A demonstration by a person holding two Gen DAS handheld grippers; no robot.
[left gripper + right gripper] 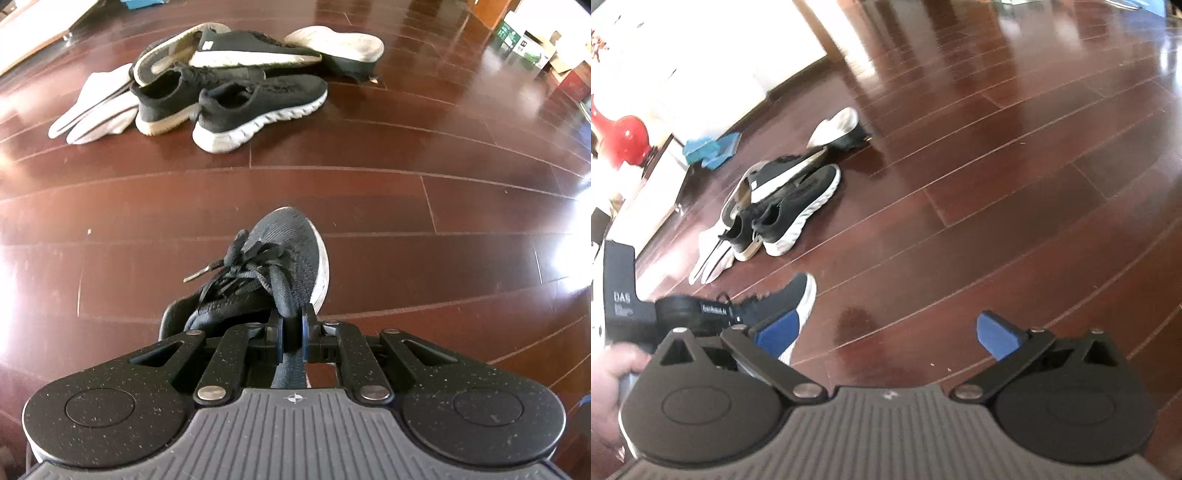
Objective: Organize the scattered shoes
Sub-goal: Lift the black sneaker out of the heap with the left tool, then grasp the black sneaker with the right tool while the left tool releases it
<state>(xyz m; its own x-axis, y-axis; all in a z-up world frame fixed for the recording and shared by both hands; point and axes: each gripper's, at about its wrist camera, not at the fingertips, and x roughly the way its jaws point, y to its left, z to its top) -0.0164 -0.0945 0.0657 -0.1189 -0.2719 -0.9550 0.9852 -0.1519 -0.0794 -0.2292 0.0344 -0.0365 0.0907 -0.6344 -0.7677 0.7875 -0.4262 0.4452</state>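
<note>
1. The left tongs (292,334) are clenching the collar edge of a dark grey knit sneaker (291,243), its black laces lying loose and tangled over the tongue.
2. The sneaker is pointing toe-first away from the camera, its long axis running forward along the fingers, its white sole rim showing along the right side.
3. It is sitting low over the glossy reddish-brown plank floor (406,206), well apart from the pile of shoes (229,88) farther ahead.
4. That pile is lying jumbled: black mesh trainers with chunky white soles, some tipped sole-up, beside flat white slippers (96,107).
5. The right tongs (886,334) are hanging released, blue pads (997,338) spread wide over bare floor.
</note>
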